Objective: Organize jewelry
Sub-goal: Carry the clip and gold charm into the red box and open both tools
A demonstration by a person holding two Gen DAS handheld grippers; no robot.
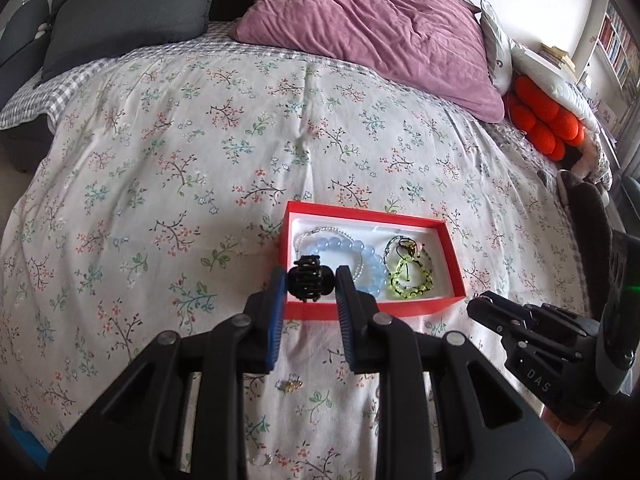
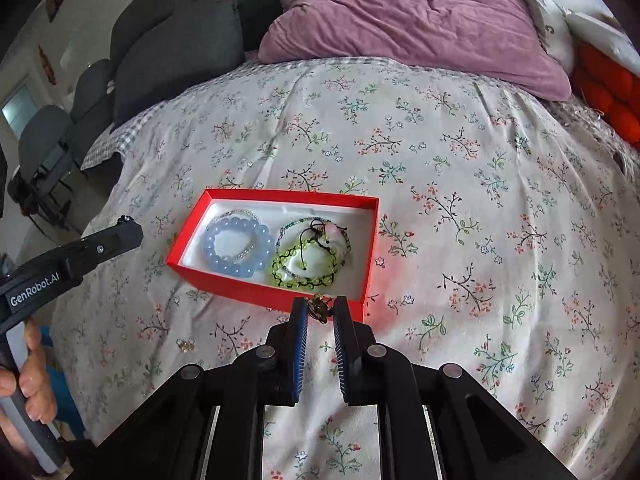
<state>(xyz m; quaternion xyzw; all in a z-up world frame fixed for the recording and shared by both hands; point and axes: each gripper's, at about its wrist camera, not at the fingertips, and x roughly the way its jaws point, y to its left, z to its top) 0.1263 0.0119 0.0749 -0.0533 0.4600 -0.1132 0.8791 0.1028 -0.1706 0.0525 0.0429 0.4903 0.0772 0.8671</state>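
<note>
A red box (image 1: pixel 356 309) (image 2: pixel 256 290) with a white lining lies on the floral bedspread. In it are a blue bead bracelet (image 1: pixel 370 264) (image 2: pixel 234 246), a clear bead strand and green-and-black cord bracelets (image 1: pixel 408 276) (image 2: pixel 304 264). My left gripper (image 1: pixel 312 280) is shut on a black hair claw clip (image 1: pixel 311 283), held over the box's near left corner. My right gripper (image 2: pixel 320 308) is shut on a small bronze-coloured trinket (image 2: pixel 319 307) at the box's near edge. A small gold piece (image 1: pixel 291 386) (image 2: pixel 186 345) lies on the bedspread.
A purple pillow (image 1: pixel 360 28) (image 2: pixel 420 20) and dark grey cushions (image 1: pixel 124 12) lie at the head of the bed. Orange round cushions (image 1: pixel 548 124) sit at the right edge. A small clear ring (image 1: pixel 262 459) lies near the front edge of the bedspread.
</note>
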